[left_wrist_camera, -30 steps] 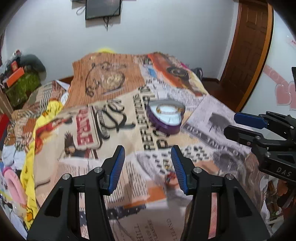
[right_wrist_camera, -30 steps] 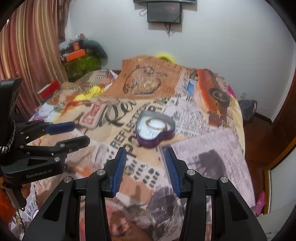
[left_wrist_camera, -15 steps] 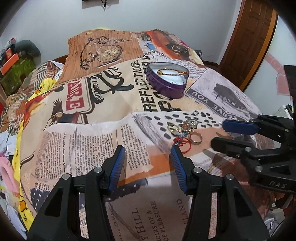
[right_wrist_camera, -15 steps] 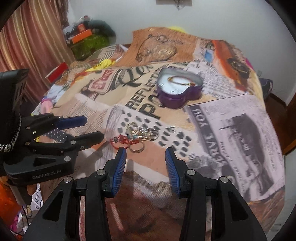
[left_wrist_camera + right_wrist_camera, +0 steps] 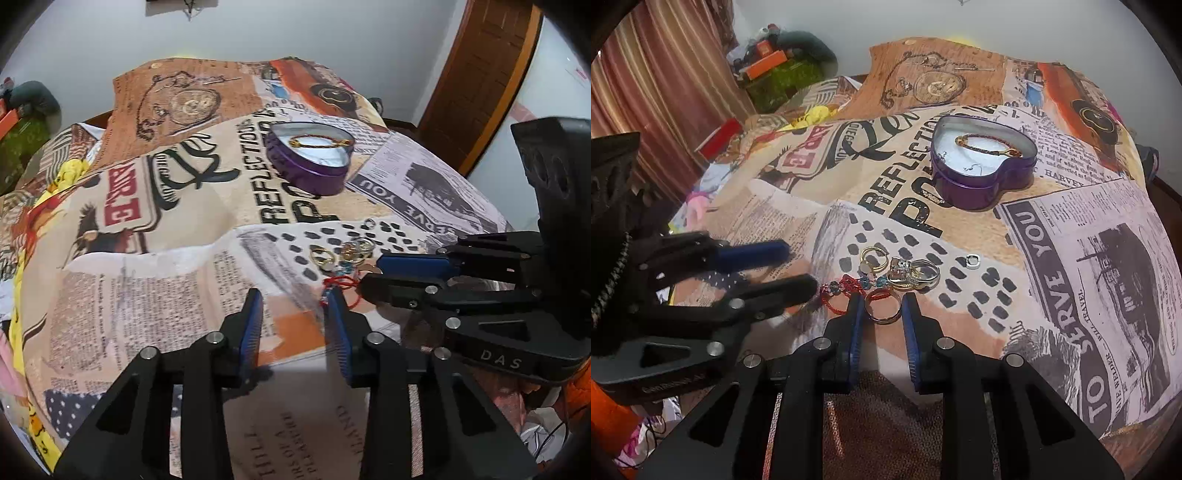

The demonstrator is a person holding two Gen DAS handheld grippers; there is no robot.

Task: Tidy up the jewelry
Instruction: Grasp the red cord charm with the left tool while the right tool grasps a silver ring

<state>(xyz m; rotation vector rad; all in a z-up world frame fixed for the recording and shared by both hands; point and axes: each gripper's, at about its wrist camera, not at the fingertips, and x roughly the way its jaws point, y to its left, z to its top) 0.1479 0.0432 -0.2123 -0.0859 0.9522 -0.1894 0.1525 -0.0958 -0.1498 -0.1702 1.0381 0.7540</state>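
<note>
A purple heart-shaped tin (image 5: 982,162) stands open on the printed bedspread, with a braided bracelet (image 5: 988,147) inside; the tin also shows in the left wrist view (image 5: 310,162). A cluster of rings (image 5: 912,275) and a red cord bracelet with blue beads (image 5: 846,288) lie near the bed's front. My right gripper (image 5: 882,306) is open, its jaws on either side of a plain metal ring (image 5: 882,306). My left gripper (image 5: 295,299) is open, just left of the red cord (image 5: 341,282).
A small square silver ring (image 5: 973,260) lies apart, right of the cluster. The bedspread (image 5: 147,221) drops off at the near edge. A wooden door (image 5: 480,74) stands at the right, striped curtains (image 5: 665,92) and clutter at the left.
Both grippers have moved down and forward towards the bed. The ring cluster now lies right at the fingertips, and the plain ring sits between my right jaws.
</note>
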